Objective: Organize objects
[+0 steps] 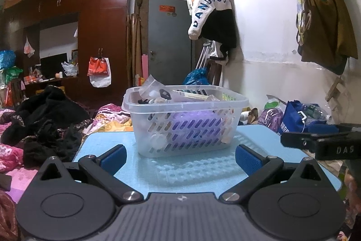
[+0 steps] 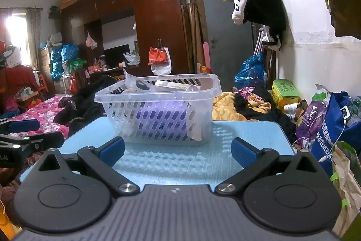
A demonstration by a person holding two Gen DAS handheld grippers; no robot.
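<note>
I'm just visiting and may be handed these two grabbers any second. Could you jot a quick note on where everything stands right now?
Left tool: open, empty, held low over the near edge of the blue table.
Right tool: open, empty, level beside the left one.
Basket: clear plastic, standing upright on the table, ahead of both tools and touched by neither. It already holds small items, among them a purple object and a flat box.
Done: nothing loose shows on the tabletop.
Left: cannot tell from here; clothes and bags surround the table.
</note>
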